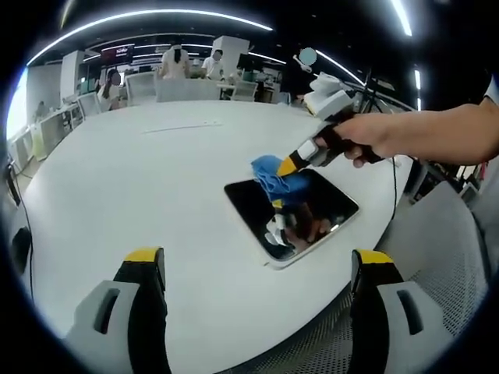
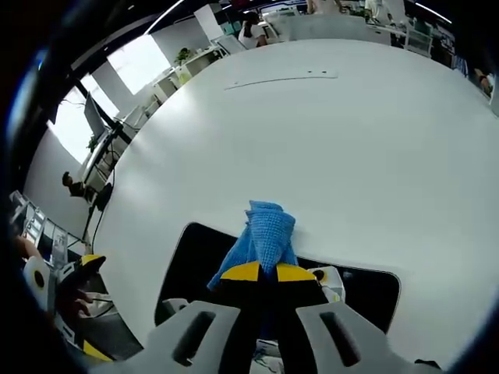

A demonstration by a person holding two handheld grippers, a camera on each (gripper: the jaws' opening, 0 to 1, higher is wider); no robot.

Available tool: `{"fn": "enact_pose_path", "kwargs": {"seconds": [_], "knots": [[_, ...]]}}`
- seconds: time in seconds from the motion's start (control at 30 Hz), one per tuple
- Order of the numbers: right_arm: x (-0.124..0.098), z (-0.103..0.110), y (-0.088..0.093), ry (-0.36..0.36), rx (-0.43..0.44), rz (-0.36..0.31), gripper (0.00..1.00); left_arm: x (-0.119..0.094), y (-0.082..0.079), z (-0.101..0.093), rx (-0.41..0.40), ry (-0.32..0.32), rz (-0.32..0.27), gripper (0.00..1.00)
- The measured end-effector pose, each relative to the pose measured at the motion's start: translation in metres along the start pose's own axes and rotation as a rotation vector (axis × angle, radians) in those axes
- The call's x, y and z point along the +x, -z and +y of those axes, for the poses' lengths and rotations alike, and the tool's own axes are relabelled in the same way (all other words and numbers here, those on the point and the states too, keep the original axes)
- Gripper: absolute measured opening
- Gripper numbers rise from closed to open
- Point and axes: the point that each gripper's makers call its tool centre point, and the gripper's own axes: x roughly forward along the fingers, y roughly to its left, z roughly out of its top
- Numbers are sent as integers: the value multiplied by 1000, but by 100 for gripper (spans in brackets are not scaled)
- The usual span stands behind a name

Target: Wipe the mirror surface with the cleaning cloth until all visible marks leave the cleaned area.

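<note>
A flat mirror (image 1: 296, 214) with a pale rim lies on the white table (image 1: 156, 179), toward its right edge. A blue cleaning cloth (image 1: 274, 178) rests on the mirror's far corner, and my right gripper (image 1: 290, 165), held by a hand, is shut on it. In the right gripper view the cloth (image 2: 263, 238) sticks out from between the closed yellow-tipped jaws of the right gripper (image 2: 263, 273), pressed onto the dark mirror (image 2: 195, 261). My left gripper (image 1: 253, 261) hovers open at the near side of the mirror, nothing between its fingers.
A grey mesh chair (image 1: 437, 249) stands at the table's right edge. People sit and stand at desks (image 1: 179, 74) beyond the far side of the table. A thin strip (image 2: 281, 78) lies on the far tabletop. The left gripper (image 2: 74, 284) shows at the lower left.
</note>
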Motion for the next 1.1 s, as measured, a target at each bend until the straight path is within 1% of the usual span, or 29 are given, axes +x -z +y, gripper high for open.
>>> {"fn": "enact_pose_path", "kwargs": {"seconds": [0.3,0.77,1.1], "knots": [[-7,-11,4,11,5,0,0,0,1,0,0,-1,6,98],[-9,-23,5,25,8,-2,0,-1,2,1,-1,-4,8,98],[-18,-36,9,41,22,-4,0,0,3,0,0,-2,12,98]]}}
